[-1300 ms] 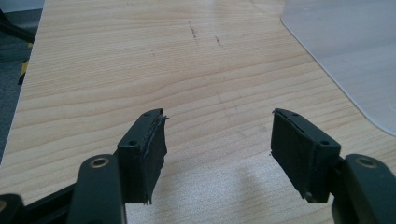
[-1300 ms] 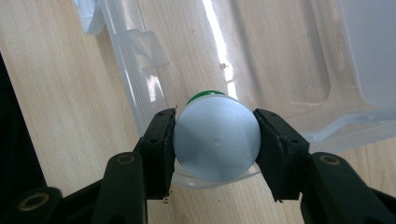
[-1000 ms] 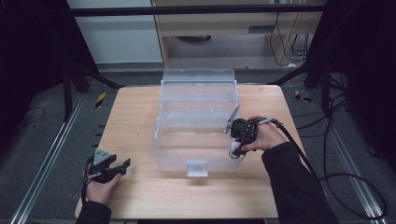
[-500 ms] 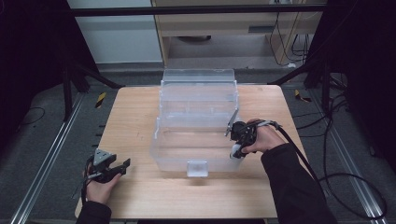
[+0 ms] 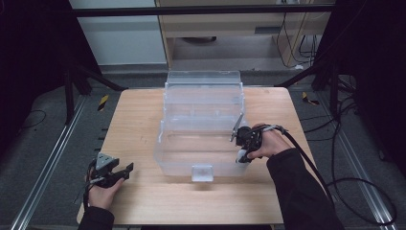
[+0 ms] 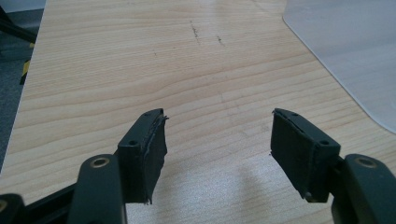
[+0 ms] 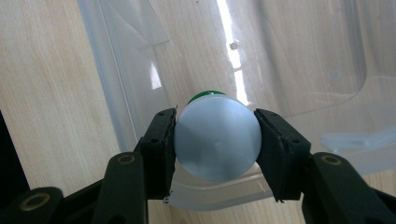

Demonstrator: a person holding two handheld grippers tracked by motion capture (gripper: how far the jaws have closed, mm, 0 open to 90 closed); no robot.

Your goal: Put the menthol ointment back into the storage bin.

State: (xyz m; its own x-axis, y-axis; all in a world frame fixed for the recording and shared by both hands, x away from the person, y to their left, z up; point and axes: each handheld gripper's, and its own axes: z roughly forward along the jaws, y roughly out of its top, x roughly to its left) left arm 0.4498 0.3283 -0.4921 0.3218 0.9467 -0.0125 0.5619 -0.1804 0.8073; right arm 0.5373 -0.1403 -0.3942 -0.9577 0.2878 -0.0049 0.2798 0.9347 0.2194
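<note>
Bottle [image 7: 217, 142] gripped in my right tongs [image 7: 215, 140], over the clear bin's [image 5: 201, 139] right rim.
I'm holding the white, green-capped bottle squeezed between both pads, while my left tongs [image 6: 217, 140] are gaping wide and empty above the table [image 6: 116, 70], well apart from the bin.

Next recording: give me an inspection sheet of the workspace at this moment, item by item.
Surface: wooden table, faint scuff marks.
Job's things: clear plastic bin, open, mid-table; white bottle with a green end, held at the bin's right wall.
Clutter: nothing seen.
Grippers: left gripper open over bare wood at the near left corner; right gripper shut on the bottle.
Cables: black cable trailing from the right gripper off the table.
Surroundings: dark frame legs, grey floor, loose floor cables at right.
</note>
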